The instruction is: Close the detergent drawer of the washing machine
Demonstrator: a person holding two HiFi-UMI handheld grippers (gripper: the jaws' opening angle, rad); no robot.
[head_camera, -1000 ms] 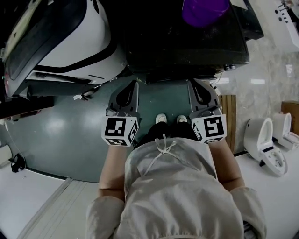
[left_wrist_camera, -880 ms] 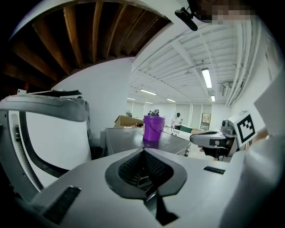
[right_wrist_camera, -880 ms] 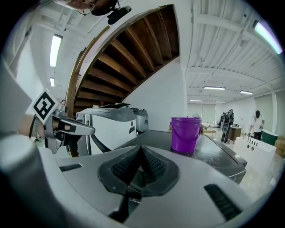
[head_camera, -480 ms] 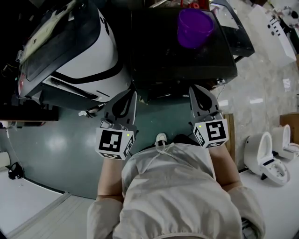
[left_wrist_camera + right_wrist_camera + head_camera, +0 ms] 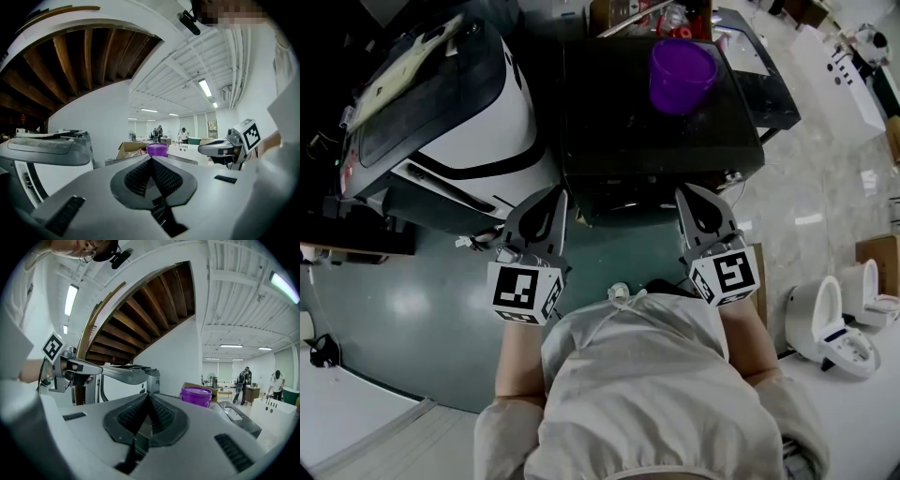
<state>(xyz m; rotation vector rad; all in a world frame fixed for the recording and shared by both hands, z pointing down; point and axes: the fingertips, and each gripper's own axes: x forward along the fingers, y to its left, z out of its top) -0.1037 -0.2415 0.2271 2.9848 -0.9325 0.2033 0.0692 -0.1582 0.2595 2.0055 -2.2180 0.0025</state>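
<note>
"Detergent drawer, can you pick it out?"

"Not for certain. From the head view I see the washing machine [image 5: 619, 122] as a dark box straight ahead, top side up. Its front edge is in shadow, so I can't tell where the drawer sits or how far out it is."

"What's on top?"

"A purple cup [image 5: 682, 75], upright, toward the back right."

"And the claws?"

"The left gripper [image 5: 555, 197] and the right gripper [image 5: 692, 195] are side by side, well apart from each other. Both point at the machine's front and are near it, over the green floor [image 5: 412, 300]. In each gripper view the ribbed pads are pressed together with nothing between them."

"Any writing?"

"Only the black-and-white square patterns on the marker cube [image 5: 523, 289] of each gripper, and they carry no letters. A pale sheet [image 5: 403, 52] lies on the white appliance [image 5: 487, 112] to the left, but its print is too small to read."

"Anything else?"

"White toilets [image 5: 830, 323] stand at the far right."
</note>
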